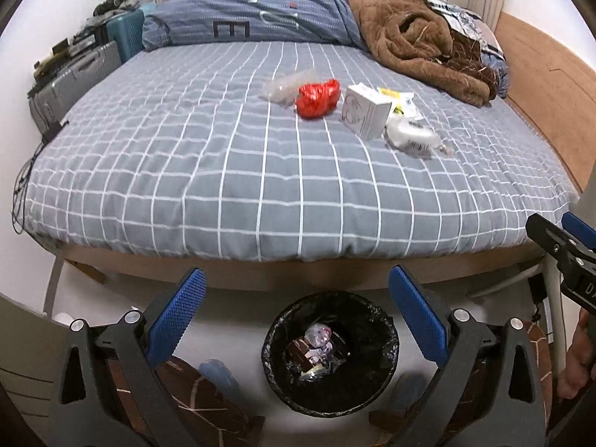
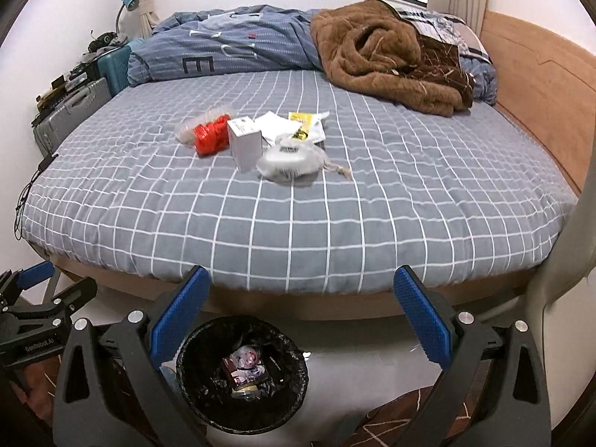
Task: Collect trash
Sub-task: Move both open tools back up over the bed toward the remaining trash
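Observation:
Trash lies in a cluster on the grey checked bed: a clear plastic tray, a crumpled red bag, a white box, a yellow-and-white wrapper and a whitish plastic bag. On the floor by the bed's edge stands a black-lined bin with wrappers inside. My left gripper hangs open above the bin, empty. My right gripper is open and empty, just right of the bin.
A folded blue duvet and a brown blanket fill the bed's far end. Suitcases stand along the left side, and a wooden headboard runs along the right. A white chair leg stands near the bed corner.

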`<state>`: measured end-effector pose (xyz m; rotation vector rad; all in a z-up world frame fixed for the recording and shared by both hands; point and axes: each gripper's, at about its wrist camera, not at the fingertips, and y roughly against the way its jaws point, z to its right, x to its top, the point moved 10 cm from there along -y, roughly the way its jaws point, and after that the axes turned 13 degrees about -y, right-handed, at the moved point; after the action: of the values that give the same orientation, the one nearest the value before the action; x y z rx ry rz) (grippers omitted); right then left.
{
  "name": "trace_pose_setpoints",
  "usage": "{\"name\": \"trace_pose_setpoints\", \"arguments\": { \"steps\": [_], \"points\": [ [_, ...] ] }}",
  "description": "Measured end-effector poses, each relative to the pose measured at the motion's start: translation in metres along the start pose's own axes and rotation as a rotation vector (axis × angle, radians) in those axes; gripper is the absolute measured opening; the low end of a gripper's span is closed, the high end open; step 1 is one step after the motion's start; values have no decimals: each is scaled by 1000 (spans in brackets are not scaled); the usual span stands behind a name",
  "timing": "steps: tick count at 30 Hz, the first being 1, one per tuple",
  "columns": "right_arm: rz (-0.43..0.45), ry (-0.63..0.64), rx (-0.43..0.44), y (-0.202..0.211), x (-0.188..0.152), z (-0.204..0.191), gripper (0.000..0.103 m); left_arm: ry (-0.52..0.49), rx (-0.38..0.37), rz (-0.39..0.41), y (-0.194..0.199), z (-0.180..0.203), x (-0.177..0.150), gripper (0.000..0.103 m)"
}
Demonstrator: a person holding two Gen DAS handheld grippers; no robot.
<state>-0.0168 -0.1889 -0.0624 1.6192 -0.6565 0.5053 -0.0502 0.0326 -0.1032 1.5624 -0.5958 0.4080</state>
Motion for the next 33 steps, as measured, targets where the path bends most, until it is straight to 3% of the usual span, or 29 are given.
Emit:
{"name": "trace_pose_setpoints", "arguments": {
  "steps": [10, 14, 26, 33],
  "points": [
    [9, 78, 34, -10, 49, -22, 95, -1, 1, -9, -14, -10, 41, 97],
    [-1, 59, 78, -28, 71, -33, 95, 16, -6, -17, -33, -17, 67, 97],
    [-2, 58, 94, -87, 123, -57, 95, 18, -11, -9, -84, -38, 132, 96],
    [36, 142, 101, -115, 161, -82, 95, 7, -5, 10, -113, -46, 173, 96]
  ]
}}
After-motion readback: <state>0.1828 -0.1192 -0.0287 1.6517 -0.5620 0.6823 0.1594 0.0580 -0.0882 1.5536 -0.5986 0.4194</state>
